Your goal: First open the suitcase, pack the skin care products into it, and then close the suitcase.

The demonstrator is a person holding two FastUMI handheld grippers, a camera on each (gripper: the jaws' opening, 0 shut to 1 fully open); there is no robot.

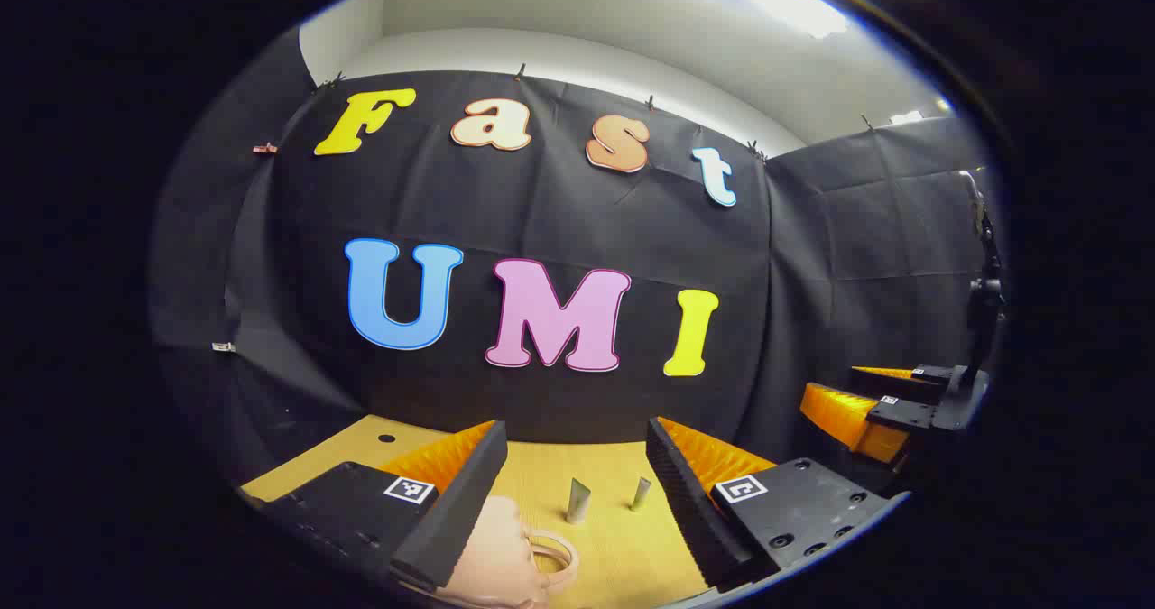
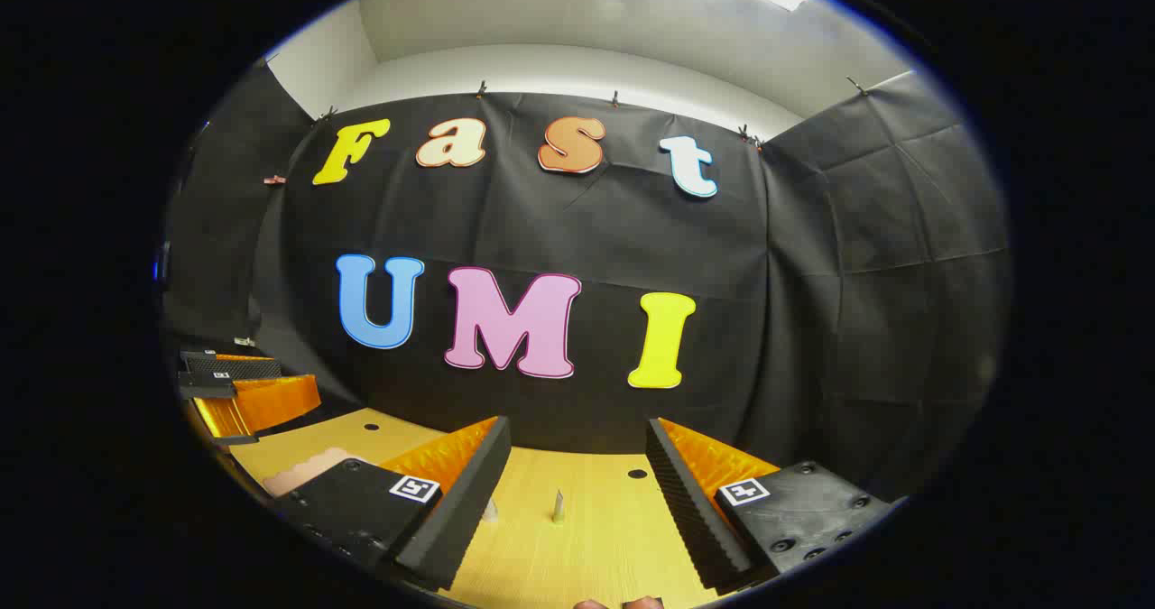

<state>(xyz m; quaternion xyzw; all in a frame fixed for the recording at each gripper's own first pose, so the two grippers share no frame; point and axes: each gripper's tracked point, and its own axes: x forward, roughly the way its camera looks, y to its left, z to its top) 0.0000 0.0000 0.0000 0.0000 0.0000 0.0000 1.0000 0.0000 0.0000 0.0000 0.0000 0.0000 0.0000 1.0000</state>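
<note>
In the left gripper view, the left gripper (image 1: 573, 483) sits nearest, its two fingers spread wide with nothing between them. Just behind its left finger lies the pink suitcase (image 1: 494, 559), low at the near edge of the wooden table (image 1: 623, 546); only a rounded corner and a looped handle (image 1: 552, 550) show, the rest being cut off below and hidden by the finger. A little farther out, between the fingers, two small silvery tubes (image 1: 577, 499) stand upright on the table, slightly apart; they are too small to make out more than a tapered shape. To the right and farther off, the right gripper (image 1: 880, 401) hangs near the booth's side wall, cut off at the edge; its jaws look parted, though the angle makes this hard to judge.

In the right gripper view, that gripper's own fingers are spread wide and empty over the table. At the very near edge a sliver of fingertips (image 2: 618, 604) from a hand peeks in, mostly cut off. Between the fingers one tube stands clear; the other is half hidden against the left finger. On the near left, a strip of the pink suitcase shows behind that finger, mostly covered. Farther left, the other gripper is partly cut off. Small dark holes (image 2: 637, 474) dot the far tabletop.
</note>
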